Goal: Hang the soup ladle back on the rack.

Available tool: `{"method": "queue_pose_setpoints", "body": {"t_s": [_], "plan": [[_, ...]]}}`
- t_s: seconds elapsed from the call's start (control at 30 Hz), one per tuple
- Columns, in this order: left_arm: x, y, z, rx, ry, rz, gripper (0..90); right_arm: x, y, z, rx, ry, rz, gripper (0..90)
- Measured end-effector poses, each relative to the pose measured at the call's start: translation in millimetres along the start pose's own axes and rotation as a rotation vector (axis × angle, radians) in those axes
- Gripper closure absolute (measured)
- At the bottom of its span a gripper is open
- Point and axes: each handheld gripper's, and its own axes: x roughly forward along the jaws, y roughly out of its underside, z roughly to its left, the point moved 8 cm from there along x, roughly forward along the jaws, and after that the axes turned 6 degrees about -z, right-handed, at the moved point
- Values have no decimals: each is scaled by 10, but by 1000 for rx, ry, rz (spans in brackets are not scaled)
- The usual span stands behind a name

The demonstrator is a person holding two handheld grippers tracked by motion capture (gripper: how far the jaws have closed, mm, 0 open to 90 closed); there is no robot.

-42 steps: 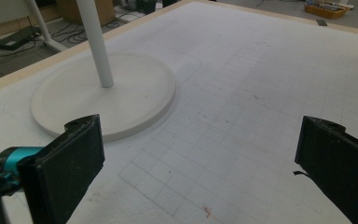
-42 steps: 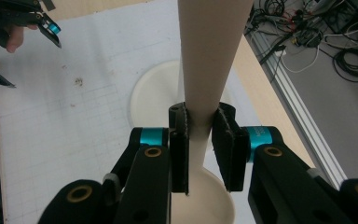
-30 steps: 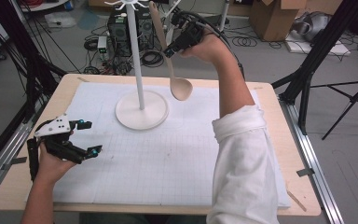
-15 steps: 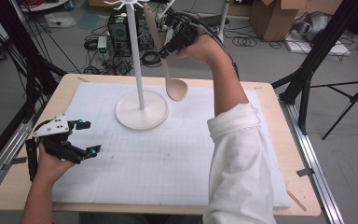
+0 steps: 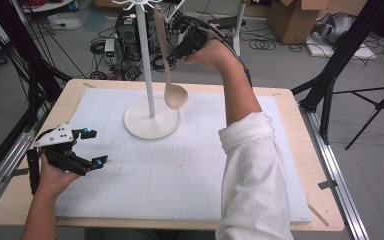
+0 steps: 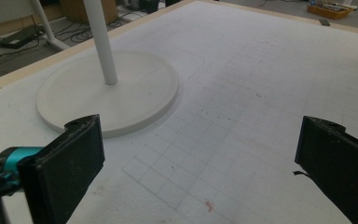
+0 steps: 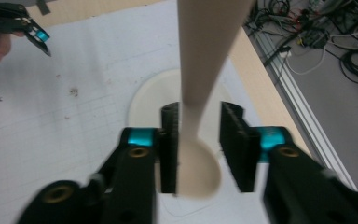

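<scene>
The spoon (image 5: 166,65) hangs from the top of the stand (image 5: 147,60), its handle between the right gripper (image 7: 199,140) jaws, which have just been opening: 1 pad touches, the other stands clear. This looks like the release step. Next, the right gripper should back straight away without nudging the handle; the left gripper (image 5: 87,147) rests wide open and empty, well apart.

A stand (image 5: 151,119) sits at the counter's (image 5: 300,165) far centre, a spoon (image 5: 175,95) hanging just right of its pole; the left tool (image 5: 92,148) rests near-left.

No legible text or labels
</scene>
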Motion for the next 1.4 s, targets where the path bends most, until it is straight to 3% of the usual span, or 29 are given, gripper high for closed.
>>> {"method": "queue_pose_setpoints", "body": {"t_s": [0.13, 0.17, 0.33, 0.37, 0.67, 0.97, 1.03, 1.2, 1.4], "plan": [[5, -6, -9, 3, 3, 0, 17, -10, 55, 14, -8, 3, 10, 591], [8, -3, -9, 4, 1, 2, 17, -28, 102, 22, -3, 11, 12, 542], [15, -3, -17, 3, 2, 5, 16, -74, 228, 22, 20, 25, -2, 474], [19, -4, -20, 5, 4, 7, 17, -105, 307, 14, 31, 38, -9, 434], [25, -7, -23, 0, -4, 7, 16, -290, 627, 71, 73, 46, -75, 353], [39, -11, -34, 4, -7, 15, 17, -461, 1030, 293, 97, 40, -150, 318], [37, -18, -39, 5, -6, 12, 17, -501, 1160, 395, 100, 32, -193, 309], [48, -12, -46, 2, -5, 15, 16, -537, 1341, 499, 103, 30, -214, 293], [51, -21, -54, 5, -1, 13, 17, -588, 1609, 637, 122, 18, -283, 268]]}}
